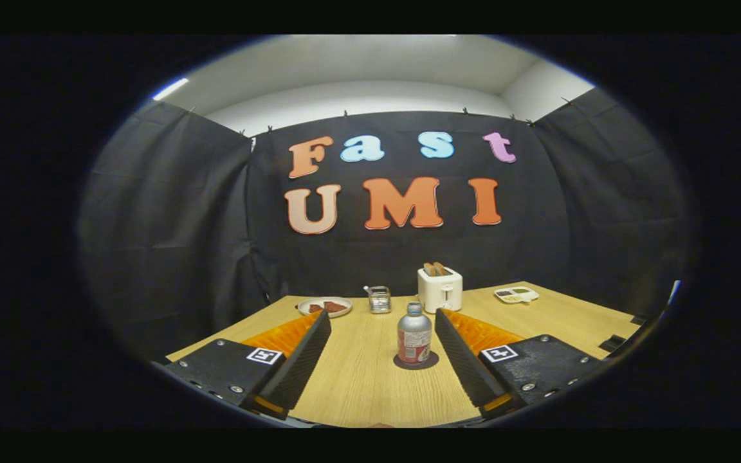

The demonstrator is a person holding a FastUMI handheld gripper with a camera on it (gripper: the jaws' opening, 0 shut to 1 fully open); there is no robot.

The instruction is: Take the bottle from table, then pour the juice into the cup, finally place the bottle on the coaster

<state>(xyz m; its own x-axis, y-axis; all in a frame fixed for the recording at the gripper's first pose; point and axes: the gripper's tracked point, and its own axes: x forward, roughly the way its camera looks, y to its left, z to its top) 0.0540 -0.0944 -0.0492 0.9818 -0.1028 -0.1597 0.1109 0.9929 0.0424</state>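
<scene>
**Bottle upright on coaster, fingers spread wide**

On the wooden table (357, 386), going left to right: a plate (325, 306) with dark food sits at the far left, beyond the left finger's tip. Next comes a small metal rack (379, 299), then a white toaster (440, 289) with bread in its slots. A small tray (516, 294) lies far right.

The gripper (383, 329) is released, its two fingers wide apart and touching nothing. The bottle (414, 337) stands upright on a dark round coaster (416, 362), between the fingers and nearer the right one, with a clear gap on each side. The toaster stands just behind it.
</scene>
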